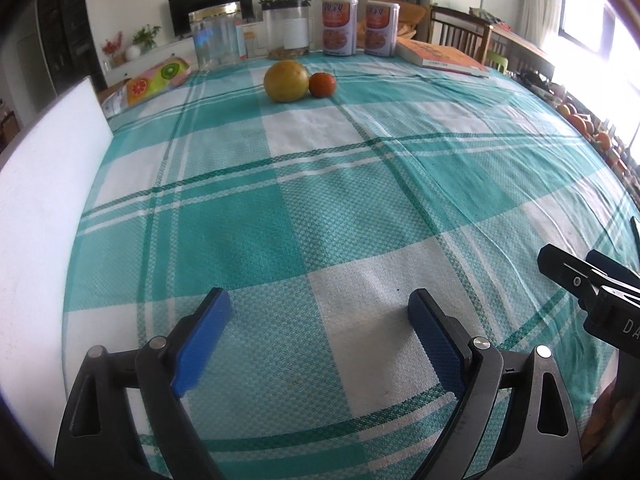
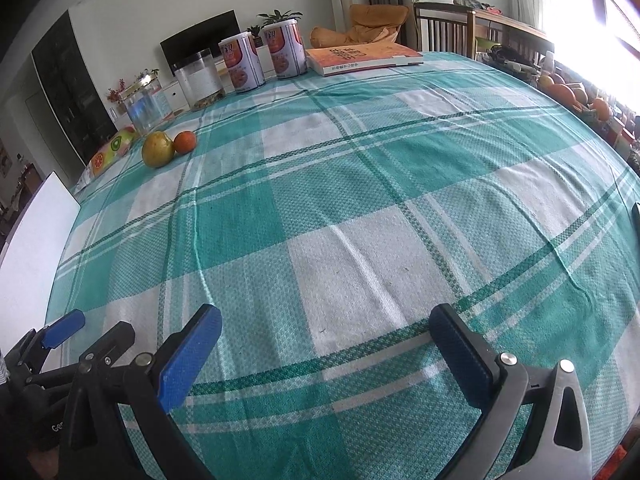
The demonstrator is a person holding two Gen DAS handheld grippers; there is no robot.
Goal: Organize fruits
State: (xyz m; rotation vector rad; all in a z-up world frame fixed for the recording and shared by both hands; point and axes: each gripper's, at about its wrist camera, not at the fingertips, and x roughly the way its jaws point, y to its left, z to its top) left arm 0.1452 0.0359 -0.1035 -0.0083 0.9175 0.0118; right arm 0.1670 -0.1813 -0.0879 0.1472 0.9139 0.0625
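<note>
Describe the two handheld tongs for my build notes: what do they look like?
Both the left tongs and right tongs have black angular linkage arms with silver round pivot pins, triangular cutouts and flat textured blue pads. White lettering marks the black bodies.

Two wrist views low over a checked tablecloth (image 1: 320, 200), facing its far edge, right view set rightward, both sharing yellow fruit (image 1: 285, 81) and orange (image 2: 185, 142)
</note>
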